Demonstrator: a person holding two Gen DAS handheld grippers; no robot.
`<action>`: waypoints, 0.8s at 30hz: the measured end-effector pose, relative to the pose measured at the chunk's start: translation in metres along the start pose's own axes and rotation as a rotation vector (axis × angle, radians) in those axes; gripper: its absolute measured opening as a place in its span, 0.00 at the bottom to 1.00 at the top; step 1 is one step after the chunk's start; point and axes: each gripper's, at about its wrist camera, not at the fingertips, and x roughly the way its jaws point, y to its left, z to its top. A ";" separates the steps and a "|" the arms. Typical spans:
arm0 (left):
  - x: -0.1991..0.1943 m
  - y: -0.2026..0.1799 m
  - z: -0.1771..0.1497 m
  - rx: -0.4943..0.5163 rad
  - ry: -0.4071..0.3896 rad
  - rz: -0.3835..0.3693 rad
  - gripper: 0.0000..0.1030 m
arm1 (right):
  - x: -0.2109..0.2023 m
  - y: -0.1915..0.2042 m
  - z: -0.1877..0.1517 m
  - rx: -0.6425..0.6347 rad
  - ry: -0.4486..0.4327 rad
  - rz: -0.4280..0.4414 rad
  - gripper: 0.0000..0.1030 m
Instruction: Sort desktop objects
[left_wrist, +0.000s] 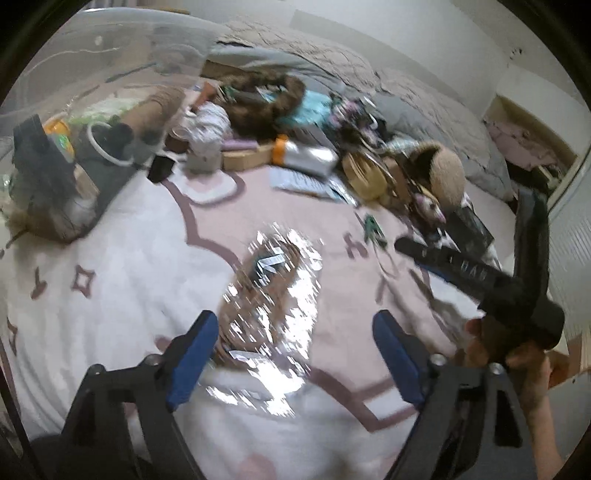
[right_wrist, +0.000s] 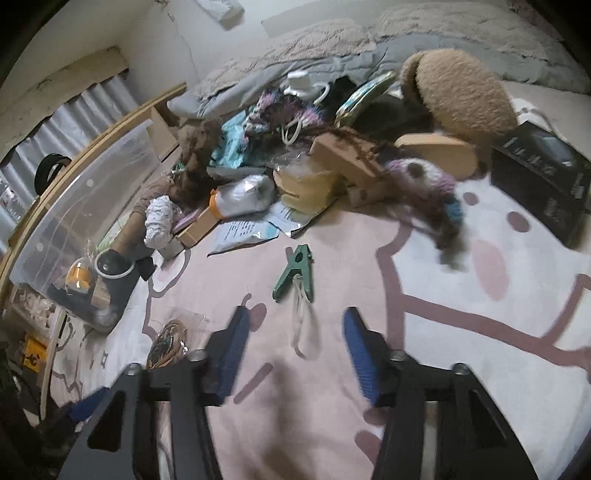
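1. While my left tool (left_wrist: 295, 354) hangs over the pink-and-white blanket (left_wrist: 122, 266), its blue pads stand wide apart; a shiny clear packet (left_wrist: 273, 295) with something brown inside lies on the blanket between and beyond them, and neither pad presses on it.
2. My right tool (right_wrist: 293, 354) is parted too, with nothing between its pads; bare blanket lies under it.
3. Just ahead of the right tool a green clothes peg (right_wrist: 295, 271) with a pale cord lies alone on the blanket, well apart from the clutter.
4. Clutter runs along the blanket's far edge: a brown plush toy (right_wrist: 461, 88), tan boxes, a silver pouch with an orange cap (right_wrist: 240, 199), papers.
5. A clear plastic bin (right_wrist: 85, 206) stands at the left edge, already holding several things.
6. A black box (right_wrist: 543, 177) sits at the right edge.
7. Open room is the near middle of the blanket, between bin and black box.
8. Motion blur smears the packet's label; I cannot read it.
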 end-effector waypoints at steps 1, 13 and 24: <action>0.002 0.002 0.003 0.000 0.001 0.007 0.85 | 0.005 -0.001 0.001 0.007 0.015 0.006 0.40; 0.056 0.007 0.018 0.044 0.138 0.004 0.85 | 0.016 -0.018 -0.001 0.074 0.045 0.004 0.04; 0.070 0.004 0.018 0.115 0.147 0.079 0.85 | -0.010 -0.042 -0.017 0.156 0.100 -0.005 0.04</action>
